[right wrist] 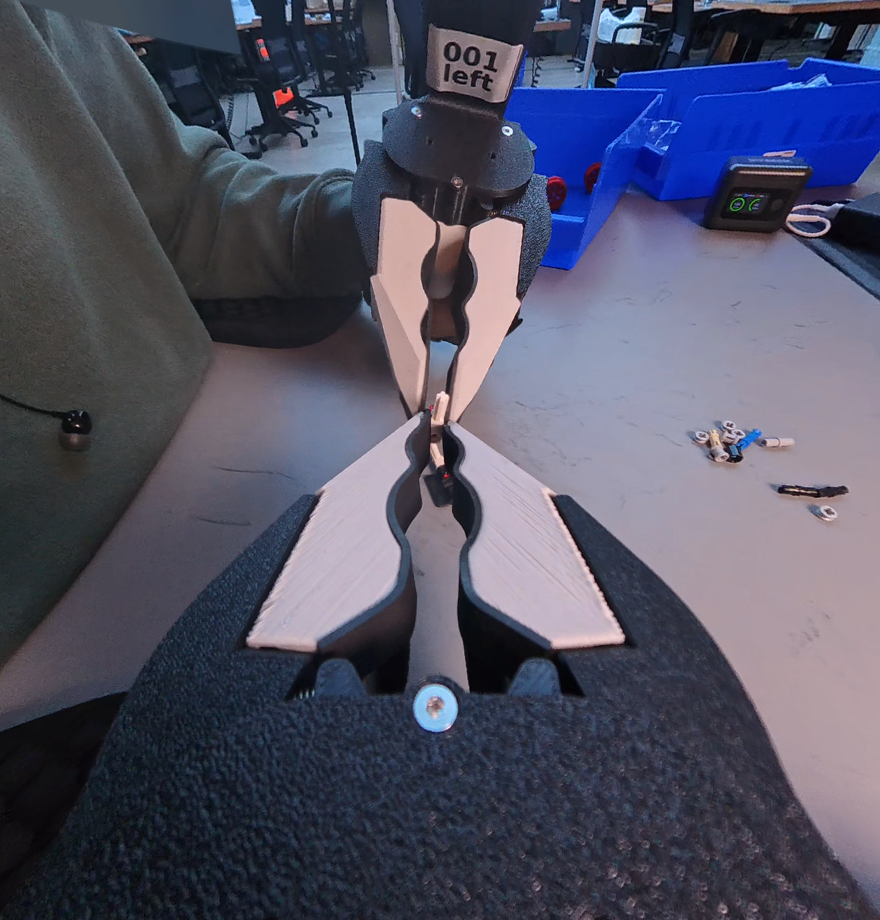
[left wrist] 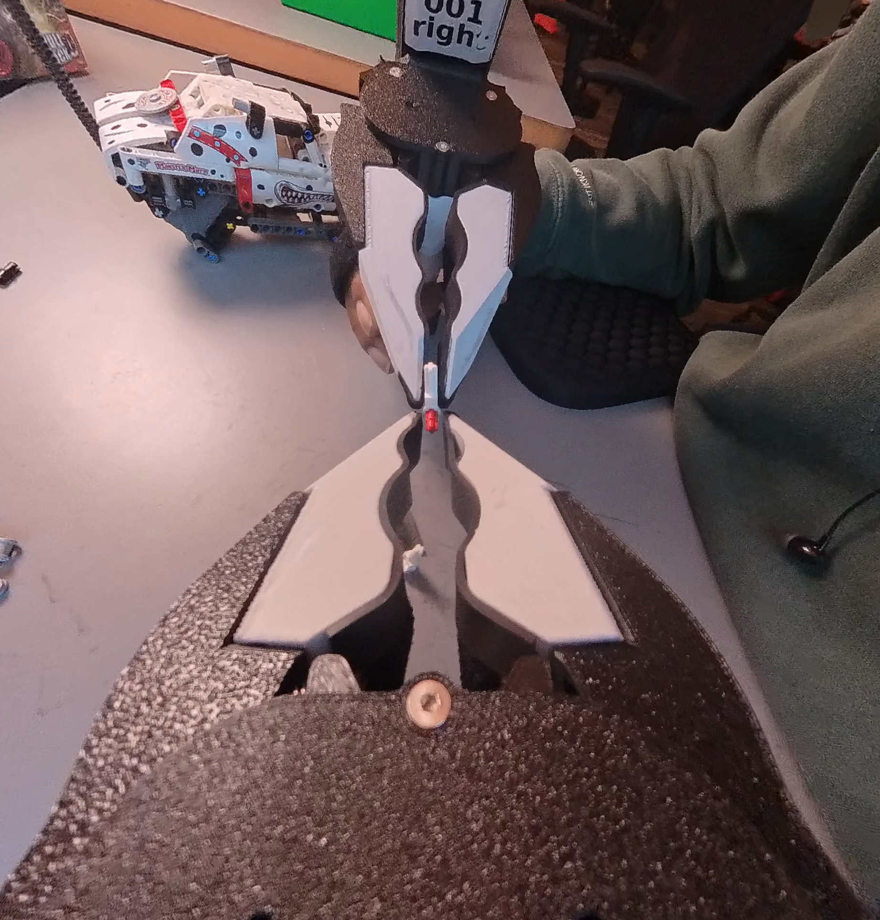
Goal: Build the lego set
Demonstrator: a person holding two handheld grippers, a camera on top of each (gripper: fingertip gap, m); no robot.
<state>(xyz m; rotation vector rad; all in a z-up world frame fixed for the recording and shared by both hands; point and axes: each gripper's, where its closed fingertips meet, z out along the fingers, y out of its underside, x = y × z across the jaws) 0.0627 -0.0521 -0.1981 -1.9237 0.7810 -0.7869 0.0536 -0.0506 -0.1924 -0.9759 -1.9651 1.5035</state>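
The partly built lego truck (left wrist: pixel 219 164) is standing in the upper left of the left wrist view, white with red straps, resting on the grey table (left wrist: pixel 129 398) well apart from both grippers. It is judged bulky but light, and liable to shed pieces if squeezed, so it is best being held by its stiff lower frame rather than its panels.

At the centre of both views the 2 grippers are being held tip to tip above the table. The left gripper (left wrist: pixel 430 423) is closed on a small red pin (left wrist: pixel 431 420). The right gripper (right wrist: pixel 434 433) is clamped on a thin white connector (right wrist: pixel 437 418), which is being met end-on by the pin. Both pieces are judged very light, hard and slick, easily twisted out of line, so each is best being gripped at its far end with the mating end left free.

Loose small parts (right wrist: pixel 727 443) are lying at the right of the right wrist view, with a black piece (right wrist: pixel 812 491) just below them.
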